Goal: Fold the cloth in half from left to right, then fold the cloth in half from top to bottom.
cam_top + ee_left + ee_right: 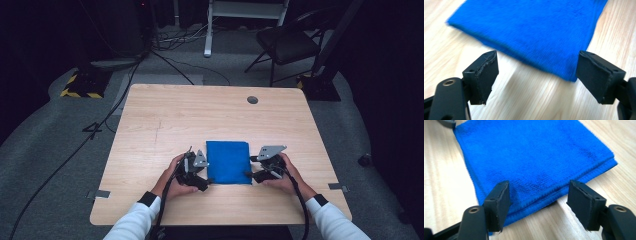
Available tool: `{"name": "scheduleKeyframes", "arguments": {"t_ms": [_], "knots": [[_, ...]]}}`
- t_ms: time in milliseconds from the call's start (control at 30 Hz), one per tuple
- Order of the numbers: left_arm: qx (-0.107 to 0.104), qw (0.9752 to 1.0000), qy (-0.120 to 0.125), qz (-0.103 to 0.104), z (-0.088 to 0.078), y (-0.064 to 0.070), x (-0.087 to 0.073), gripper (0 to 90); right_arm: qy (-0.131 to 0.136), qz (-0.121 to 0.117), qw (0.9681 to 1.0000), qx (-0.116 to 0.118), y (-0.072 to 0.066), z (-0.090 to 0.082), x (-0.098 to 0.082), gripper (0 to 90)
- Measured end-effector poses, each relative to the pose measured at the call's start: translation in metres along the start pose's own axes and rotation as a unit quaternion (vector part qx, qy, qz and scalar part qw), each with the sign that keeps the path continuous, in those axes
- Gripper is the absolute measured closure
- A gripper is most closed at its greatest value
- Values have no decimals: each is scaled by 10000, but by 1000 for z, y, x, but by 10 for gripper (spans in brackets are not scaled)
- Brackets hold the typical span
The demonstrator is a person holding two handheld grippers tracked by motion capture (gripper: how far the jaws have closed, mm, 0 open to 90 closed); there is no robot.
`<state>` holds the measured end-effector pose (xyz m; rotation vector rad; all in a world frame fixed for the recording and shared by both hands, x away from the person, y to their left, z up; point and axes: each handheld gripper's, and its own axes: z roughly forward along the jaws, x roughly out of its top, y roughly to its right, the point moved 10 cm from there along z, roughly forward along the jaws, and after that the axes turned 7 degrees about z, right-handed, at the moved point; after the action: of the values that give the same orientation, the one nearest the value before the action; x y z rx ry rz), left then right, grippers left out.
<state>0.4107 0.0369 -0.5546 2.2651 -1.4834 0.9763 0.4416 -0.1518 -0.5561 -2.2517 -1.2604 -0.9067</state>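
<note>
A folded blue cloth [228, 162] lies flat on the wooden table [165, 120], near the front middle. My left gripper [204, 179] sits at the cloth's near left corner, held by a hand. In the left gripper view the gripper [536, 75] stands open over bare wood, with the cloth [531, 30] just ahead and its corner beside the right jaw. My right gripper [251, 175] is at the cloth's near right corner. In the right gripper view it [539, 197] is open, the jaws straddling the layered edge of the cloth [534, 152] without pressing it.
A grey round grommet [252, 99] sits in the table's far right part. On the floor beyond the table are a black chair [287, 42], cables [170, 60] and a yellow-and-black striped base [80, 87]. The table's front edge runs just below both hands.
</note>
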Motion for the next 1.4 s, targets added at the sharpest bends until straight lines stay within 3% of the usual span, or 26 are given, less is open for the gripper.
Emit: {"name": "scheduleKeyframes", "arguments": {"t_ms": [267, 333, 567, 833, 1067, 1200, 1267, 1400], "knots": [[171, 9998, 78, -4, -25, -7, -14, 184, 174, 22, 9997, -142, 4, -19, 1, 351], [154, 9999, 29, 5, -29, -8, -20, 186, 228, 65, 9995, -203, 7, -25, 1, 344], [410, 9991, -137, 15, -41, -11, -39, 187, 231, 98, 9988, -420, 15, -42, -8, 326], [734, 9970, -237, -30, -62, -13, -62, 187, 246, 282, 9964, -764, 30, -67, -33, 305], [882, 9955, -325, -138, -74, -18, -80, 185, 224, 450, 9939, -978, 41, -81, -50, 290], [900, 9951, -321, -266, -83, -23, -94, 180, 185, 657, 9907, -1174, 52, -94, -69, 275], [1020, 9939, -266, -329, -88, -27, -99, 181, 161, 699, 9901, -1205, 53, -96, -72, 270], [1058, 9925, -368, -496, -95, -33, -119, 180, 160, 954, 9862, -1344, 63, -108, -92, 264]]}}
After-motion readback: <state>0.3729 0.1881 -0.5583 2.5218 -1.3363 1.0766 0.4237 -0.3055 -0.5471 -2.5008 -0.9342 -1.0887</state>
